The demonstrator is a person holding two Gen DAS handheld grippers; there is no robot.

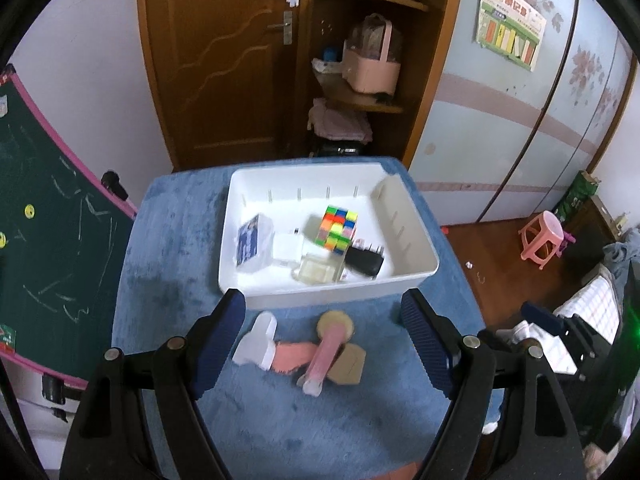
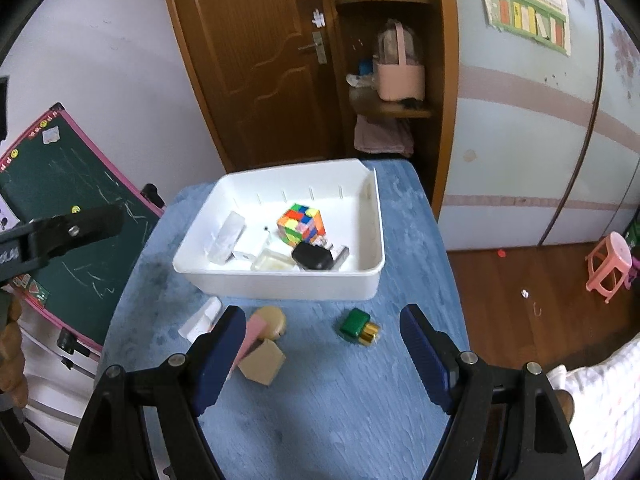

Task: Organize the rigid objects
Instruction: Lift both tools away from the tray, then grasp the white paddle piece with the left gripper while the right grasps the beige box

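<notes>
Holding both grippers over the blue cloth table (image 2: 320, 400), you have left gripper (image 1: 324, 344) and right gripper (image 2: 324, 352) jaws wide apart, empty. White plastic bin (image 2: 288, 286): multicoloured puzzle cube (image 2: 301, 224), black charger (image 2: 312, 257). On the cloth, near the bin: green-and-gold block (image 2: 359, 327), tan wooden block (image 2: 264, 361), pink-handled round brush (image 1: 326, 350).

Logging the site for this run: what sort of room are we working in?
Probably a bedroom or child's room in a home: a floral sliding wardrobe, a green chalkboard and a pink plastic stool on wood flooring, around a blue-covered table.
</notes>
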